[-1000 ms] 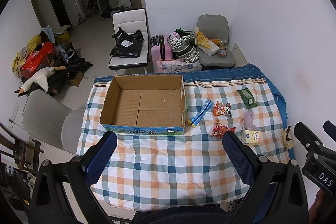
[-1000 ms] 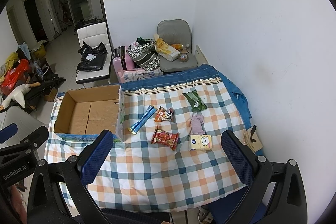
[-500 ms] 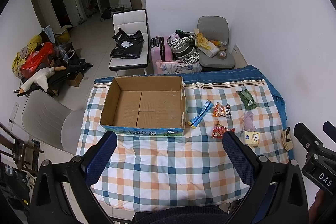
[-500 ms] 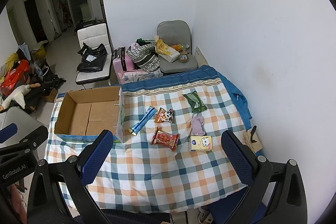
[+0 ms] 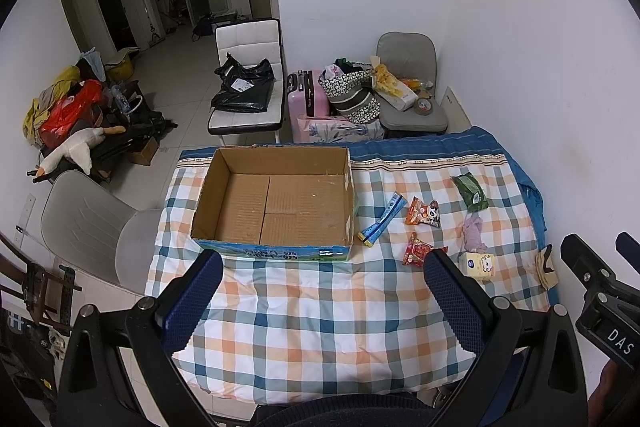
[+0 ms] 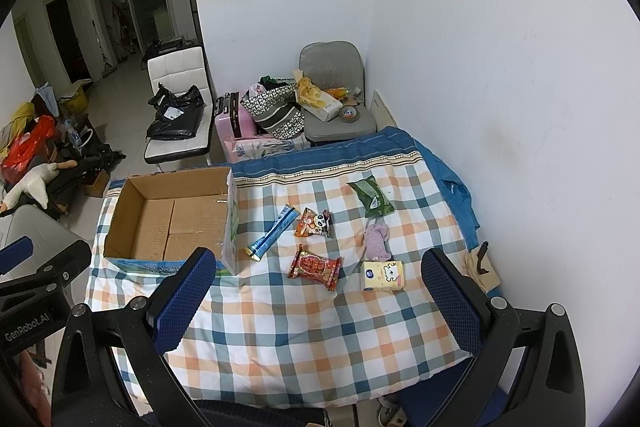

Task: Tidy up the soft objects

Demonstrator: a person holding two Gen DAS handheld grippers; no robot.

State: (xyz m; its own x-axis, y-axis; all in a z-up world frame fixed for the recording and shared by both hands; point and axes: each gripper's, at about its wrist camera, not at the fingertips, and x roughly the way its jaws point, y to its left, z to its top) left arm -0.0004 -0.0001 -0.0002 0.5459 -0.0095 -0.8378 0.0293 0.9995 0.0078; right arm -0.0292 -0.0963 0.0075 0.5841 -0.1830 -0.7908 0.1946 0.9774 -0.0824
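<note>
An empty cardboard box (image 5: 276, 203) (image 6: 172, 219) sits on the left of a checked quilt (image 5: 320, 307) (image 6: 304, 315). To its right lie a blue stick pack (image 5: 384, 219) (image 6: 273, 233), an orange panda snack bag (image 5: 423, 212) (image 6: 314, 223), a red snack bag (image 5: 418, 249) (image 6: 315, 266), a green pack (image 5: 470, 187) (image 6: 371, 197), a mauve cloth (image 5: 473, 233) (image 6: 376, 239) and a yellow tissue pack (image 5: 478, 265) (image 6: 382, 275). My left gripper (image 5: 320, 275) and right gripper (image 6: 316, 265) hover open, well above the quilt's near edge, holding nothing.
A white wall runs along the quilt's right side. Beyond the far edge stand a grey chair (image 5: 408, 83), a pink suitcase (image 5: 306, 99), bags and a white chair (image 5: 248, 75). A grey chair (image 5: 88, 223) sits on the left. A small tan item (image 6: 482, 267) lies at the right edge.
Both views have shifted only slightly; the grippers stay open and the objects on the quilt have not moved.
</note>
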